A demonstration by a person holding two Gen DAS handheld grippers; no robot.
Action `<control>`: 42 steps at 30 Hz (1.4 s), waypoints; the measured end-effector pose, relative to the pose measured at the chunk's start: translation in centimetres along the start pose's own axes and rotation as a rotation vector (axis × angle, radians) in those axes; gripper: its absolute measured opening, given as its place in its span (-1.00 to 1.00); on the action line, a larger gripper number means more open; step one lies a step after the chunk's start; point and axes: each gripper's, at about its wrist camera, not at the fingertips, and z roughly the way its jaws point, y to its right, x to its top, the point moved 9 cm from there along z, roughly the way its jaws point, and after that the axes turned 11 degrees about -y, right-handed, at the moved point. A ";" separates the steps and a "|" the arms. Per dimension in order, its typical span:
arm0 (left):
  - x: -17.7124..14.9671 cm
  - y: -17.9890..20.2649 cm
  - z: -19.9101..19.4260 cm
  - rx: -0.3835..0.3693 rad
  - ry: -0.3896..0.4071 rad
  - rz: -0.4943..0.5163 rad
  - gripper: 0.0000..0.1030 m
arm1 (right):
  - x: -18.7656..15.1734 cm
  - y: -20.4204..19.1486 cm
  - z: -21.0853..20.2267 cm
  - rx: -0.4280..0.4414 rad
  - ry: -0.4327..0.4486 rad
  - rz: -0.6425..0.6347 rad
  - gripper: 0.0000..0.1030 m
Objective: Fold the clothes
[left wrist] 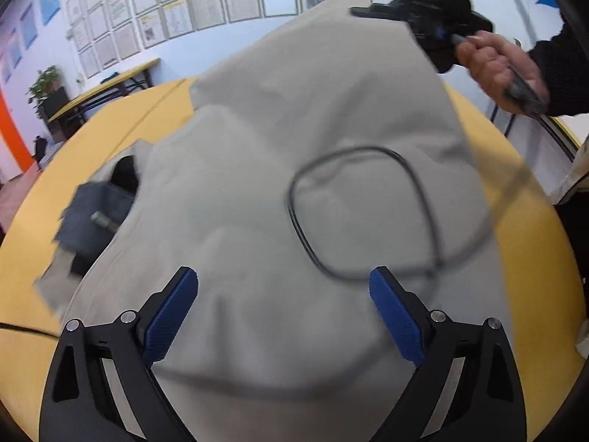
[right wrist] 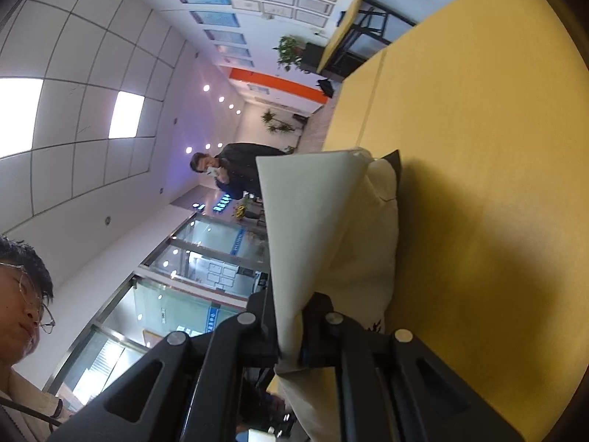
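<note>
A light grey garment point(left wrist: 294, 184) lies spread over the yellow table point(left wrist: 515, 258). My left gripper point(left wrist: 283, 287) hovers just above its near part, jaws wide open and empty, blue pads point(left wrist: 176, 309) showing. My right gripper point(left wrist: 390, 13), seen at the upper right of the left wrist view, is shut on the garment's far edge and lifts it off the table. In the right wrist view the right gripper point(right wrist: 289, 342) pinches a fold of the grey garment point(right wrist: 305, 221), which hangs tilted above the table point(right wrist: 478, 147). A black cable point(left wrist: 368, 213) loops over the cloth.
A dark blue garment point(left wrist: 95, 213) lies crumpled at the table's left beside the grey one. The table's edge curves around on the left and right. Another table point(left wrist: 110, 84) and a plant stand behind. A person stands far off in the right wrist view point(right wrist: 239, 173).
</note>
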 end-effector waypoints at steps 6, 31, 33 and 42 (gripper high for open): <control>-8.2 -0.7 -12.6 0.155 0.029 -0.264 0.77 | 1.0 -6.0 3.4 0.097 -0.069 -0.122 -0.85; -8.5 1.1 0.5 0.032 -0.133 -0.183 1.00 | -14.0 -10.4 11.6 0.126 -0.473 -0.365 -0.80; -8.0 1.2 0.9 0.017 -0.123 -0.189 1.00 | -15.7 -10.8 12.6 0.150 -0.515 -0.373 -0.81; -6.2 1.9 1.9 0.018 -0.071 -0.274 1.00 | -23.9 -5.5 14.9 -0.019 -0.689 -0.415 -0.81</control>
